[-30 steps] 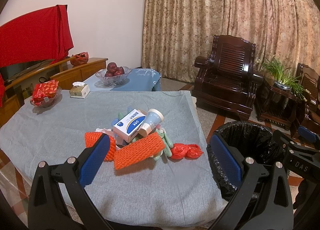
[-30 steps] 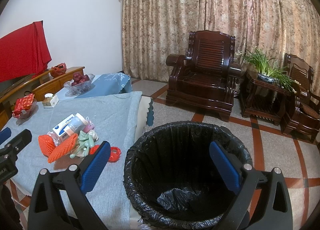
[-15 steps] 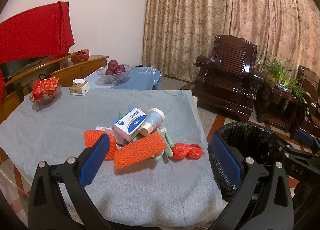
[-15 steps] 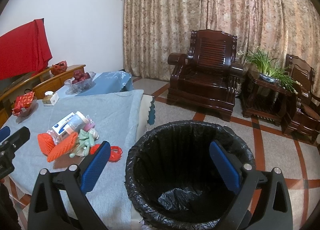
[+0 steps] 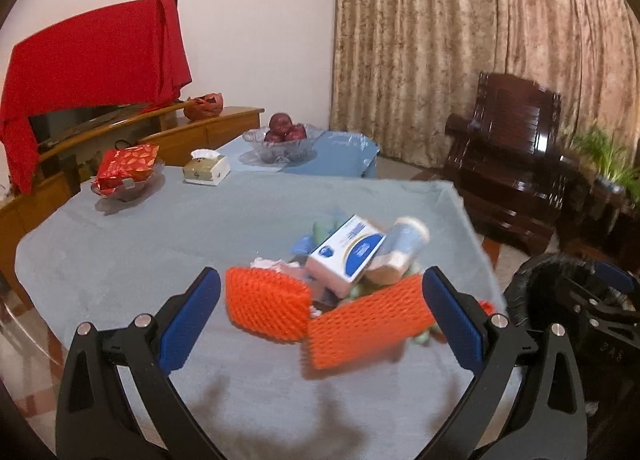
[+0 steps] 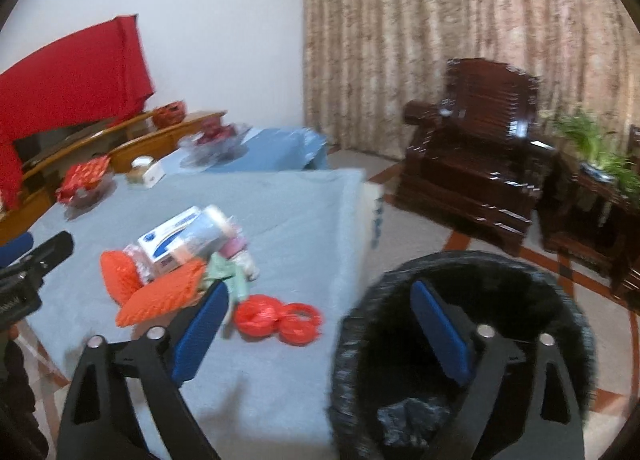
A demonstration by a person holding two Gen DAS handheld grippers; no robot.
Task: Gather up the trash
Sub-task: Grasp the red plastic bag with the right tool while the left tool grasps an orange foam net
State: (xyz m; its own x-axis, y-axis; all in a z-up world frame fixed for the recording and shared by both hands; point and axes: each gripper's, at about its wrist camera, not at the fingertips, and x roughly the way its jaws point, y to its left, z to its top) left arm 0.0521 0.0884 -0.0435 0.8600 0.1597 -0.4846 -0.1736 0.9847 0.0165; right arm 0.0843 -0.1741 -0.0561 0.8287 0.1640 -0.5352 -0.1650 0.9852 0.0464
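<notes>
A trash pile lies on the grey-blue tablecloth point(image 5: 140, 252): two orange foam nets point(image 5: 268, 308) point(image 5: 368, 324), a white-and-blue box point(image 5: 346, 254), a pale blue cup point(image 5: 404, 238) and green scraps. My left gripper point(image 5: 320, 320) is open and empty, its fingers either side of the orange nets, close to them. A red plastic bag point(image 6: 276, 318) lies near the table's right edge. My right gripper point(image 6: 320, 332) is open and empty, between the red bag and the black-lined bin point(image 6: 480, 300).
At the table's far side stand a glass bowl of red packets point(image 5: 128, 176), a tissue box point(image 5: 206, 168) and a fruit bowl point(image 5: 284, 138). A wooden sideboard point(image 5: 168, 136) is left, dark wooden armchairs point(image 5: 512, 164) right. The bin stands on the floor by the table's right edge.
My left gripper has moved forward and down, so the orange nets now sit between its fingers. My right gripper has swung left toward the table and the red bag.
</notes>
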